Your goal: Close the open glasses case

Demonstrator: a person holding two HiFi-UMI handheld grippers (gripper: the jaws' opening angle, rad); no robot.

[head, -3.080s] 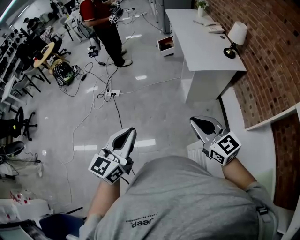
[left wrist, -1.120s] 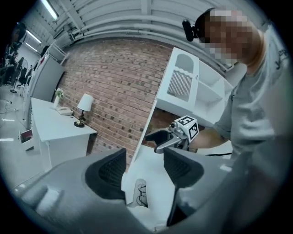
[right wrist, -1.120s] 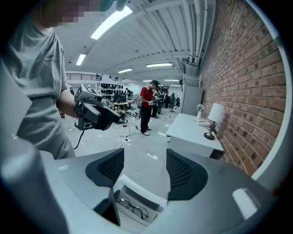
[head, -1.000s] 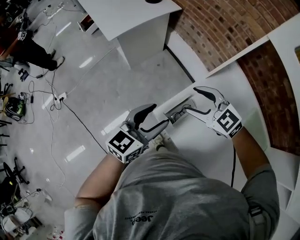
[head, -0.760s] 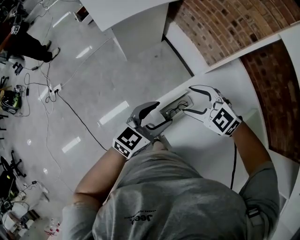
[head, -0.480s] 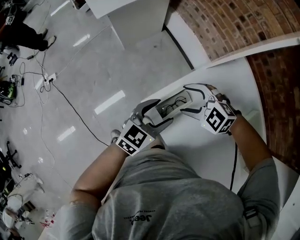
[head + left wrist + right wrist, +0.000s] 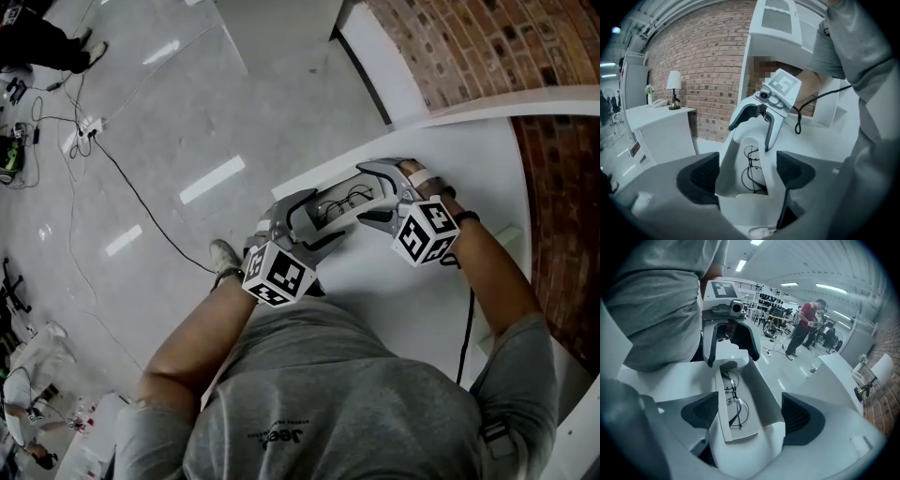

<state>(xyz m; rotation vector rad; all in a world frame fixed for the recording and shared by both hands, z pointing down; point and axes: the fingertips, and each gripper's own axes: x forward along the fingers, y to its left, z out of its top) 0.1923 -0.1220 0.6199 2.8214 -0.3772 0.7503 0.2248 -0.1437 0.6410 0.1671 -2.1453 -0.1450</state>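
Note:
A white glasses case (image 7: 339, 202) lies open on the white table (image 7: 394, 281) near its left edge, with thin-rimmed glasses (image 7: 751, 169) inside and the lid standing up. My left gripper (image 7: 317, 223) straddles the case's near end and my right gripper (image 7: 377, 191) straddles its far end, facing each other. Both sets of jaws are opening, with the case between them and the pads apart from its sides. In the left gripper view the case (image 7: 740, 154) sits between the pads (image 7: 701, 176). The right gripper view has the case (image 7: 754, 394) and the glasses (image 7: 733, 404) between its pads (image 7: 799, 416).
A brick wall (image 7: 469, 47) and white shelving (image 7: 787, 28) border the table. The table's left edge drops to a floor with cables (image 7: 122, 178). A desk with a lamp (image 7: 673, 86) stands farther off. A person in red (image 7: 804, 329) stands across the room.
Both grippers have come down from above the table onto the open case and now sit around its two ends. Their jaws have spread wider.

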